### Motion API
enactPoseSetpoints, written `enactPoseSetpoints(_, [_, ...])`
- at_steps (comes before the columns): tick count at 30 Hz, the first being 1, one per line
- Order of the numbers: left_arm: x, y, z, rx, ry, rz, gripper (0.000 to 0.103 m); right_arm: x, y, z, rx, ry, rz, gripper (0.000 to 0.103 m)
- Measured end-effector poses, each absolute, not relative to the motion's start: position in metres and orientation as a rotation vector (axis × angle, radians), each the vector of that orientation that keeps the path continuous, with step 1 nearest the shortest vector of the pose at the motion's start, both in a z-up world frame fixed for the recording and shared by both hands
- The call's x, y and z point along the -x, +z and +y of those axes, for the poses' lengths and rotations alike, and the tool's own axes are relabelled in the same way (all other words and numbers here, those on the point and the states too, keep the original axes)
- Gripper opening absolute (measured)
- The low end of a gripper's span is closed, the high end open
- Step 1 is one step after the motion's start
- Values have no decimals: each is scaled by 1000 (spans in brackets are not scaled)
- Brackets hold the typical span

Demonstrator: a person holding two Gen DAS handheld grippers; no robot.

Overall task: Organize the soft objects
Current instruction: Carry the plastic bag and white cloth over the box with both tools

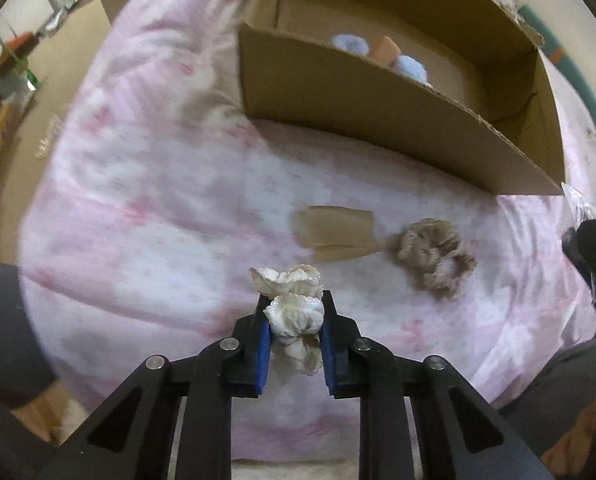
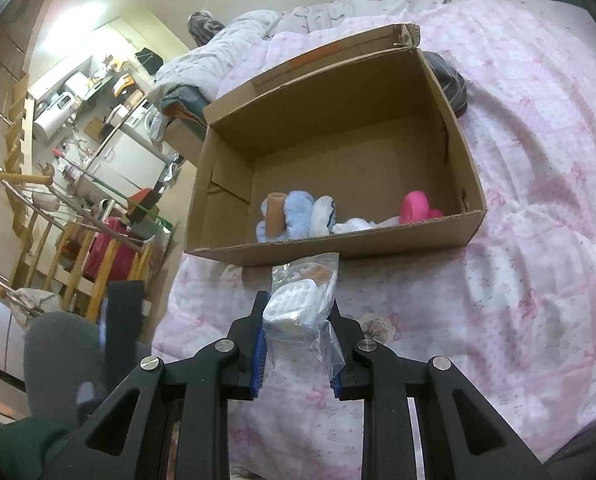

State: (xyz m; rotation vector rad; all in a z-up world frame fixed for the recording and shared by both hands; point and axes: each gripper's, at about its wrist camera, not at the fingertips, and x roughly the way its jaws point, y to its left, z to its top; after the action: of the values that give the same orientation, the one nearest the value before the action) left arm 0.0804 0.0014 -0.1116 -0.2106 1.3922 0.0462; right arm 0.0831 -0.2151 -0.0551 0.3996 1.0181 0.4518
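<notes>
Pink-and-white bedding (image 1: 145,184) covers the bed, with a cluttered room showing at 9 o'clock in the right wrist view. An open cardboard box (image 2: 474,168) sits on the bedding at 12 o'clock from both cameras; along its near wall lie a tan roll (image 2: 275,214), a fluffy blue item (image 2: 300,214), a white item (image 2: 322,216) and a pink piece (image 2: 414,207). The left gripper (image 1: 293,320) is closed most of the way on a cream ruffled scrunchie (image 1: 291,298), which bulges out past the blue pads (image 1: 263,344) and is held above the bedding. At 1 o'clock from it, a tan folded piece (image 1: 336,232) lies on the bedding, touching a beige scrunchie (image 1: 434,258) at 2 o'clock. The right gripper (image 2: 295,320) is clamped on a clear plastic bag (image 2: 304,300) with white contents, held just short of the box's near wall.
</notes>
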Motion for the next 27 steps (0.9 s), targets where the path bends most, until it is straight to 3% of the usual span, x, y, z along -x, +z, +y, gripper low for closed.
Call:
enactPoseSetpoints(8, [-79, -86, 33, 141, 139, 1347, 19, -83, -55, -214, -398, 443, 1023, 26])
enactPoseSetpoints(27, [-109, -9, 20, 50, 107, 1102, 19, -84, -47, -218, -407, 455, 964, 26])
